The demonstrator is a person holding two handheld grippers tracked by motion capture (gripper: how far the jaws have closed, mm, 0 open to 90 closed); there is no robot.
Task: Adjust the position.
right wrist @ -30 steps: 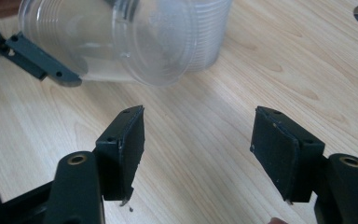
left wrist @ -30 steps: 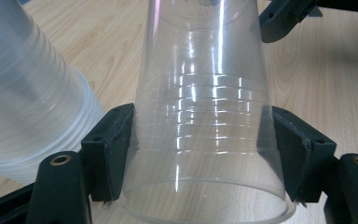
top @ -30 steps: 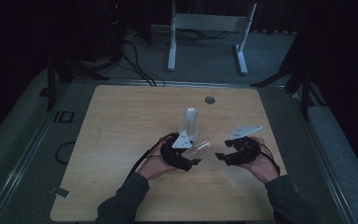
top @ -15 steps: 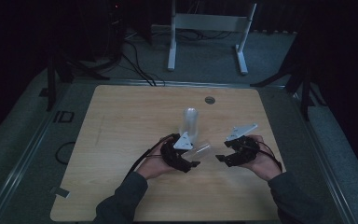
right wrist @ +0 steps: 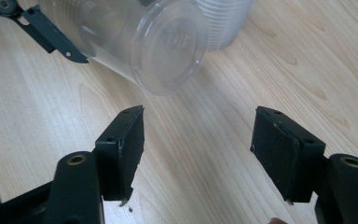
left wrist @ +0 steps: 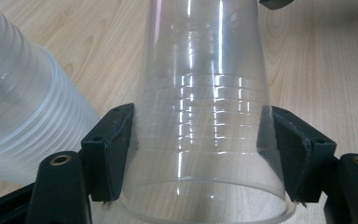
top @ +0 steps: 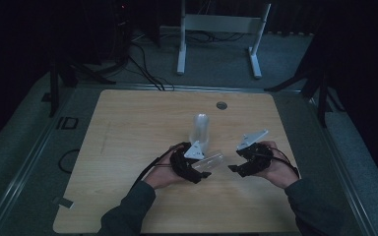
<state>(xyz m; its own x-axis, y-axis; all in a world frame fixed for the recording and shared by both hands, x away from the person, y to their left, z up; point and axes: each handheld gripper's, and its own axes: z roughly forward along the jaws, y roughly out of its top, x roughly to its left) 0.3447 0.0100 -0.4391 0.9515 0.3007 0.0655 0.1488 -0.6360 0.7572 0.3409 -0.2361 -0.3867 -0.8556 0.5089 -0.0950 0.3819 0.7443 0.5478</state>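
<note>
Dark room, wood table [top: 128,147]: left gripper [top: 200,169] clamps a clear cup [left wrist: 205,116] beside the stack [top: 200,130], right gripper [right wrist: 198,149] gaping empty just before its base — handover next, I'd say.

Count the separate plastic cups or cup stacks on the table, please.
2. One single clear cup lies sideways, clamped in the left gripper. One upright stack of cups stands just behind it; how many are nested in that stack cannot be told.
</note>
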